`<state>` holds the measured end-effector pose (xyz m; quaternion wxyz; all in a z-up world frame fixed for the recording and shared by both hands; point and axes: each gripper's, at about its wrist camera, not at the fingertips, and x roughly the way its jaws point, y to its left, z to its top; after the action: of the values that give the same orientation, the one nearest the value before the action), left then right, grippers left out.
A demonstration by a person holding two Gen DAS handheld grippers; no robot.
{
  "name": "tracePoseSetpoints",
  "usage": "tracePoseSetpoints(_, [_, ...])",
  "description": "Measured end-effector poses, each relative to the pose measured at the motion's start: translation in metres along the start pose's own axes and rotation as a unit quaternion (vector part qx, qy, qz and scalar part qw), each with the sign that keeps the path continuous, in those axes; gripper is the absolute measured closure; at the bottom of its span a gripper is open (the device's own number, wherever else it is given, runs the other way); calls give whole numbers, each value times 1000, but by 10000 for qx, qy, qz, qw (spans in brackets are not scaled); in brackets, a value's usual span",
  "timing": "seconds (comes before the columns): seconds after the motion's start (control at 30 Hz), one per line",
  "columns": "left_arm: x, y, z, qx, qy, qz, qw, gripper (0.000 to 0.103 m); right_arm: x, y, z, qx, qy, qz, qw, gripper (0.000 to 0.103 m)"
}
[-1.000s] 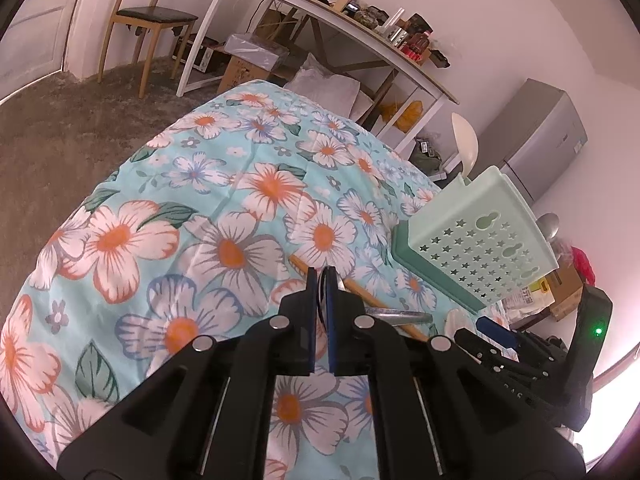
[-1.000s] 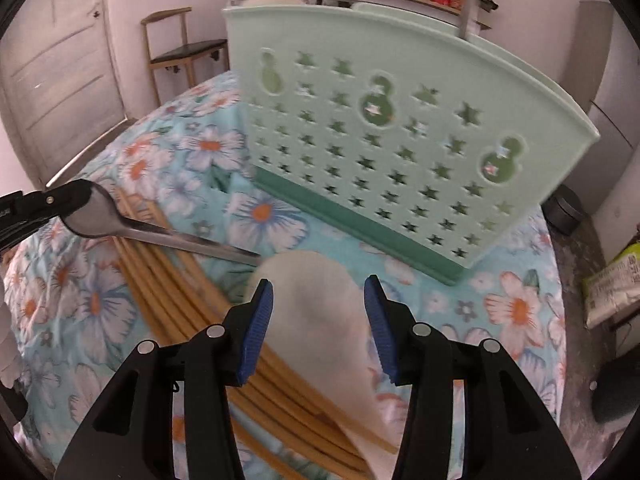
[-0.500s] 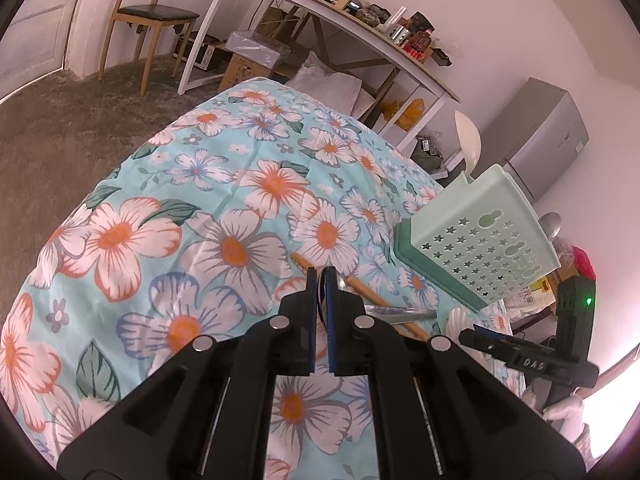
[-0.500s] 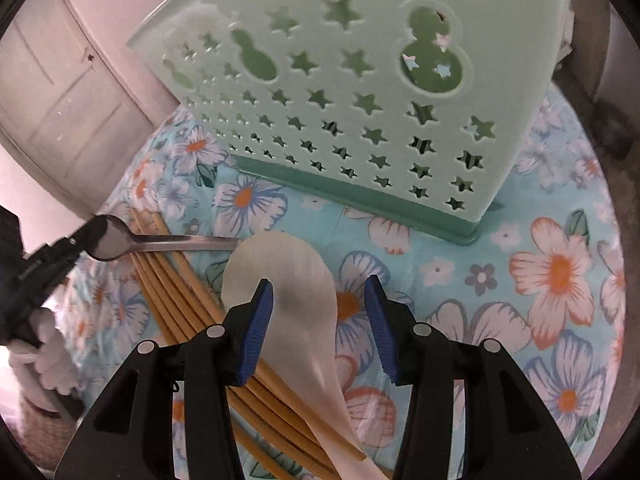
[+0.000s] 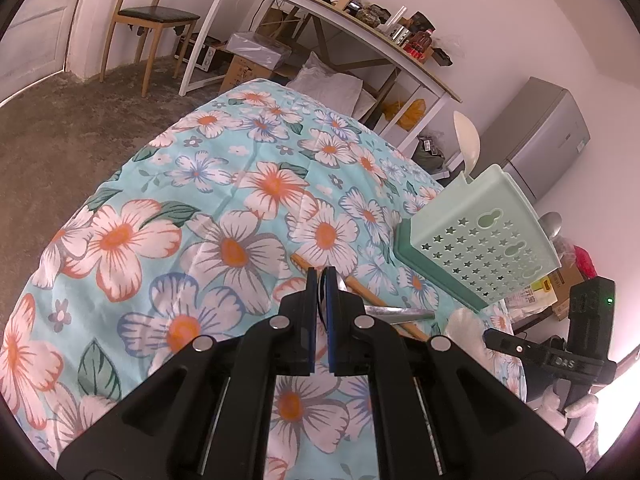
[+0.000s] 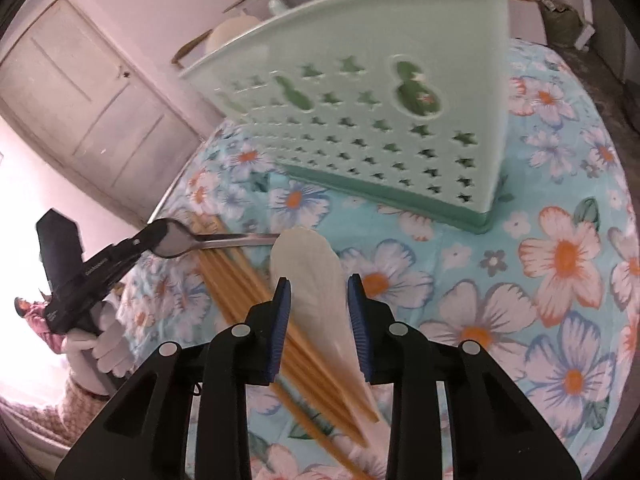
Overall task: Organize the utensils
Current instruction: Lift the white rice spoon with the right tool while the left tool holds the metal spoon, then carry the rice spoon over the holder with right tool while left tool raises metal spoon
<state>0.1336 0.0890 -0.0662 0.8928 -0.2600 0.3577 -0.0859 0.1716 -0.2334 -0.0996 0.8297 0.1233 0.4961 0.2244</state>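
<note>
Closing right claw (image 6: 319, 316) straddling white spoon (image 6: 316, 276), nearer than before, left claw (image 5: 319, 308) clamping metal spoon (image 6: 188, 238)

The bowl of the shiny metal spoon (image 5: 400, 312) is hidden between the pads of the left hand-held gripper (image 5: 319, 280). The handle of the flat white plastic rice paddle (image 6: 316, 276) runs off the bottom edge. The mint green plastic holder with star holes (image 6: 360, 120) looks blurry, so its inside cannot be made out.
</note>
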Motion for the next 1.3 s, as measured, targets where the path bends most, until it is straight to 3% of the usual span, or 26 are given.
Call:
tracePoseSetpoints(0.2, [0,1,0,-3,-2,-1,10000,100,22,-25,6,435,110,-5,9990,73])
tracePoseSetpoints(0.37, [0,1,0,-2,0,-6,10000,100,22,-18,2,478,214,687,9963,73])
tracePoseSetpoints(0.57, [-2,0,1,8,-18,-1,10000,100,1,3,-6,218,95,887,9958,73])
tracePoseSetpoints(0.67, [-3,0,1,-2,-33,-4,10000,100,-4,21,-9,-134,92,660,9977,76])
tracePoseSetpoints(0.8, [-3,-1,0,3,-43,-6,10000,100,-4,50,-12,-873,66,-12,9962,79])
tracePoseSetpoints(0.9, [-3,-1,0,-2,-40,-11,10000,100,5,69,-13,-1462,65,-644,9871,84])
tracePoseSetpoints(1.1, [-4,-2,0,0,-52,-2,10000,100,29,98,-16,-2440,17,-1466,9586,92])
tracePoseSetpoints(1.3, [-11,-9,2,142,-197,10,9997,101,18,106,-17,-2657,-453,-1717,9476,98])
